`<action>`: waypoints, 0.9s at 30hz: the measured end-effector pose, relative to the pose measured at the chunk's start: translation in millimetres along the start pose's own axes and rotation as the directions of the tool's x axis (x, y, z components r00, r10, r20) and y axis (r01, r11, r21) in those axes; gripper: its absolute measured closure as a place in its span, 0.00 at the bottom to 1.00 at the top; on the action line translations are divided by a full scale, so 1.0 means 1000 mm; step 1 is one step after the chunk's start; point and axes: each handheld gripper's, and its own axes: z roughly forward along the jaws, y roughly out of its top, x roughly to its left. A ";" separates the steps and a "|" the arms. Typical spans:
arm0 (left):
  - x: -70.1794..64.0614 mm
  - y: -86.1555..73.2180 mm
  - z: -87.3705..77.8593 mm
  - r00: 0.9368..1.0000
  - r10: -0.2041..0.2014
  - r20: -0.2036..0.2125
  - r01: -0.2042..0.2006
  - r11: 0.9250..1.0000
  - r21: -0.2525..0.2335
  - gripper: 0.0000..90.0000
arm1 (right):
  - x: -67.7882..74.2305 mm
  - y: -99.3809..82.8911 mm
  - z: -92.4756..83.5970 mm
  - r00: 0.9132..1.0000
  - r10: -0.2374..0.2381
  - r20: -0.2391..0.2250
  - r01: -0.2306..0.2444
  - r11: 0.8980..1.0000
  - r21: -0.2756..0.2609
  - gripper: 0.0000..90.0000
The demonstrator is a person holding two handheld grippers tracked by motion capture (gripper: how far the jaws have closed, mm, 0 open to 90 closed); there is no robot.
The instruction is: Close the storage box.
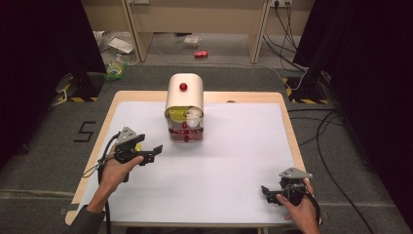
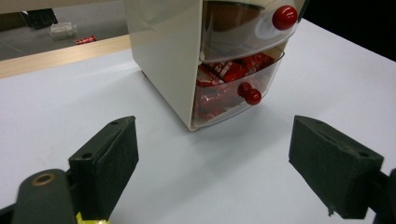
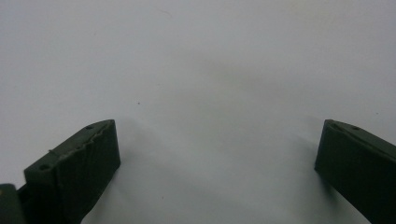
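Cream drawer unit [image 1: 184, 97], red knobs [image 2: 252, 96]

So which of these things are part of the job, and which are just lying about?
Job: drawer box; its lower drawer with red packets; left gripper, jaws open, facing it.
Lying about: red can on the floor; green bag; cables.

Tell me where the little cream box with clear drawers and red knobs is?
In the high view, the cream plastic drawer box stands at the table's far middle, just beyond the open left hand-held gripper.
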 end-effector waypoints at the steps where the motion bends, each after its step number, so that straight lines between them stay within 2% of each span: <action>1: 0.001 -0.001 0.000 1.000 0.001 -0.001 -0.001 1.000 -0.001 0.17 | 0.000 0.000 0.000 1.000 0.000 0.000 0.000 1.000 0.000 0.00; 27: 0.000 -0.031 -0.014 1.000 0.013 -0.001 -0.013 1.000 0.002 0.17 | 0.000 0.000 0.000 1.000 0.000 0.000 0.000 1.000 0.000 0.00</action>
